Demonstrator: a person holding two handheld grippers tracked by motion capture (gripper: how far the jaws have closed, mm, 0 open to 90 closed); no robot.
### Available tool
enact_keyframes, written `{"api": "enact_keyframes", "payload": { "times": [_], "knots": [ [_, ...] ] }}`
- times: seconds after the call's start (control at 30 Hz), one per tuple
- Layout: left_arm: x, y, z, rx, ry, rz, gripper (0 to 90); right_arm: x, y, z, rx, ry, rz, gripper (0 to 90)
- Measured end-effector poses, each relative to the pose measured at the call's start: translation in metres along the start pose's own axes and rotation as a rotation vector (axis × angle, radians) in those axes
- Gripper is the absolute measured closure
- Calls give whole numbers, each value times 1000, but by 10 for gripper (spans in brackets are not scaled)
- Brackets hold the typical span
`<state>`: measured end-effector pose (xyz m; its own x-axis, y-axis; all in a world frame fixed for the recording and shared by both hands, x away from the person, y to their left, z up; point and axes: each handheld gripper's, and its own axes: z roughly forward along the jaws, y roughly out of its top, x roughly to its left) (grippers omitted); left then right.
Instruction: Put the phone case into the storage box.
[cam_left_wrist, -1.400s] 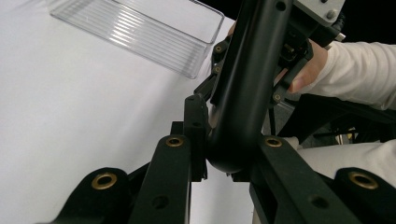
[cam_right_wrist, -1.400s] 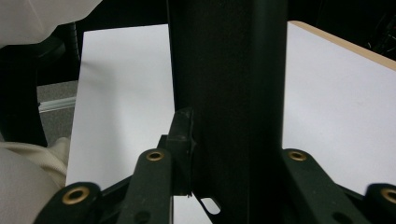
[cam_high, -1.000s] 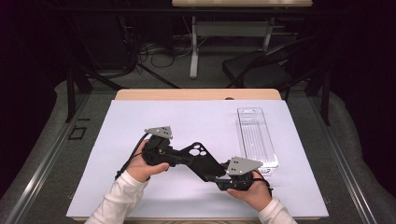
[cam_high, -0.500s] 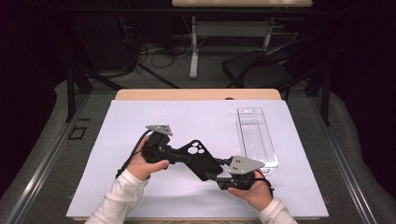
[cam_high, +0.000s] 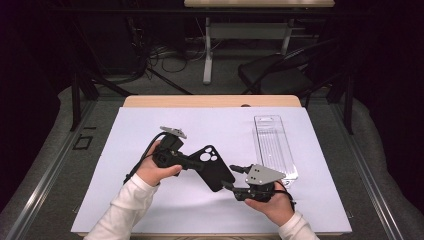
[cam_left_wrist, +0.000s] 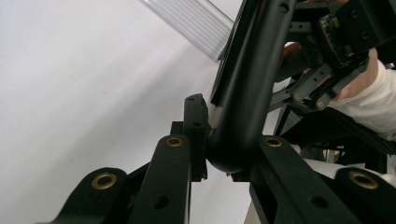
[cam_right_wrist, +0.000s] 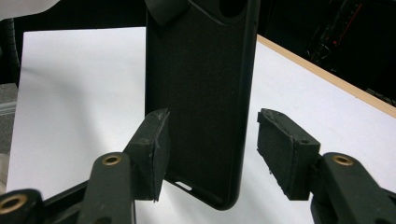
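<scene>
A black phone case (cam_high: 214, 169) hangs above the white mat (cam_high: 150, 125), its camera cutout toward the left hand. My left gripper (cam_high: 196, 163) is shut on the case's upper edge; in the left gripper view the jaws clamp the rounded rim of the case (cam_left_wrist: 247, 70). My right gripper (cam_high: 229, 177) sits at the case's lower end. Its jaws have just been opening. In the right gripper view the case (cam_right_wrist: 201, 84) stands between the pads: the left pad (cam_right_wrist: 156, 144) lies close against its edge, and the right pad (cam_right_wrist: 275, 149) is clearly apart from it.
A clear ribbed plastic tray (cam_high: 274, 145) lies on the mat to the right, just beyond the right hand. The mat covers a wooden table (cam_high: 212, 101). Chairs and cables stand on the dark floor behind the table.
The right gripper's jaws have spread apart around the case's lower end. Both hands and the case have stayed about where they were.
</scene>
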<state>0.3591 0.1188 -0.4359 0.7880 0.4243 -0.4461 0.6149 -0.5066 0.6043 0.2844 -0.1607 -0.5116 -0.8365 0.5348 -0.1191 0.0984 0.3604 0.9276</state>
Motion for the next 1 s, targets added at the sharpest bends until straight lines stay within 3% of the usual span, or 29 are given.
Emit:
{"api": "enact_keyframes", "payload": {
  "times": [0.2, 0.37, 0.67, 1.0],
  "knots": [
    [4, 12, -1, 45, 5, -19, 811, -3, 5, -1, 12, -13, 0, 431],
    [12, 21, 2, 80, -22, -53, 812, -7, 9, -3, 19, -15, 4, 428],
    [22, 34, 9, 140, -7, -87, 812, -15, 10, -2, 57, -12, 28, 425],
    [29, 46, 7, 200, 8, -79, 812, -22, 21, 0, 83, -6, 15, 425]
  ]
}}
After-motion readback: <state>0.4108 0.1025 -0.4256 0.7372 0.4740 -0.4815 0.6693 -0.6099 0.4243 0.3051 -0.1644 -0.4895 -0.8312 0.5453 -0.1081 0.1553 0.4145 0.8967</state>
